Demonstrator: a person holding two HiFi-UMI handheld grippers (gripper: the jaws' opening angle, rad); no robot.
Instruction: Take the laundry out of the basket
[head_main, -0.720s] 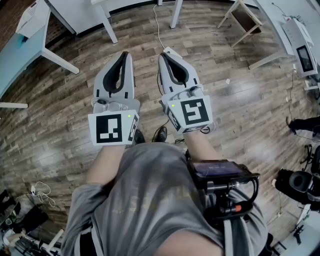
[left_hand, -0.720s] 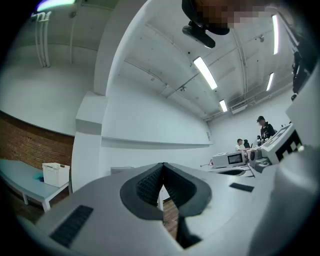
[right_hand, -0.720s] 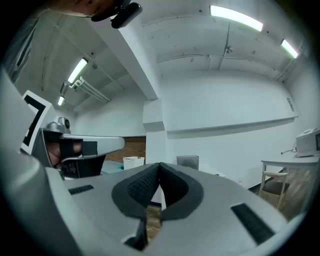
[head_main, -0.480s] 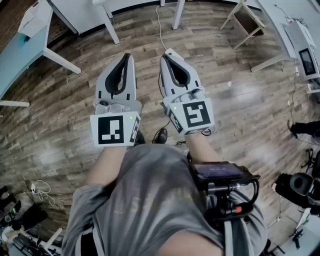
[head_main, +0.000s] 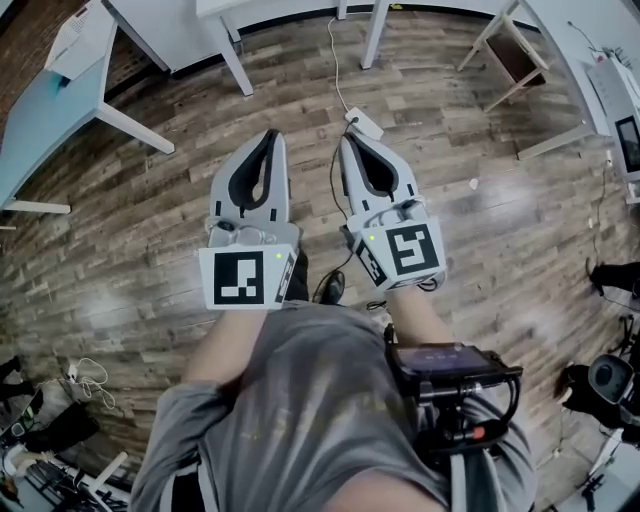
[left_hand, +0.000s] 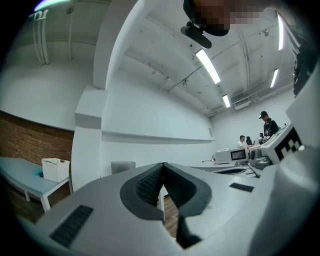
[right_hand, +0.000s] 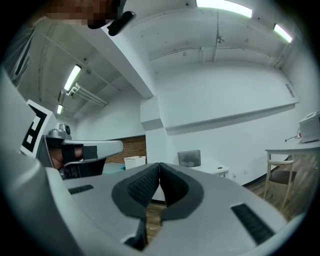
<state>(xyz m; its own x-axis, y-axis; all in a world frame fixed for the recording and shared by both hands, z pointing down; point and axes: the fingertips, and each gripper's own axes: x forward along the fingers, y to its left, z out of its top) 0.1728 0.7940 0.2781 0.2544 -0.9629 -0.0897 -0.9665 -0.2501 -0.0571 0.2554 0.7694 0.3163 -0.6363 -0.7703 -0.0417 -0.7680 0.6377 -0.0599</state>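
Note:
No basket and no laundry show in any view. In the head view my left gripper (head_main: 268, 138) and right gripper (head_main: 358, 142) are held side by side, level, over a wooden floor (head_main: 150, 230) in front of the person's grey shirt. Both are shut with nothing between the dark pads. The left gripper view shows its jaws (left_hand: 163, 165) meeting against a white wall. In the right gripper view the jaws (right_hand: 159, 165) are likewise closed and empty, with the left gripper (right_hand: 85, 148) at the left of the picture.
White table legs (head_main: 235, 65) stand ahead, and a light blue table (head_main: 40, 110) with a white box (head_main: 80, 35) is at the left. A white power block (head_main: 362, 125) with its cable lies just beyond the right gripper. A wooden stool (head_main: 515, 55) is far right. Cables (head_main: 85, 385) lie at the near left.
The view has shifted: both grippers now sit lower and further right in the head view, and the white power block has come into sight beyond them. Both stay shut and empty.

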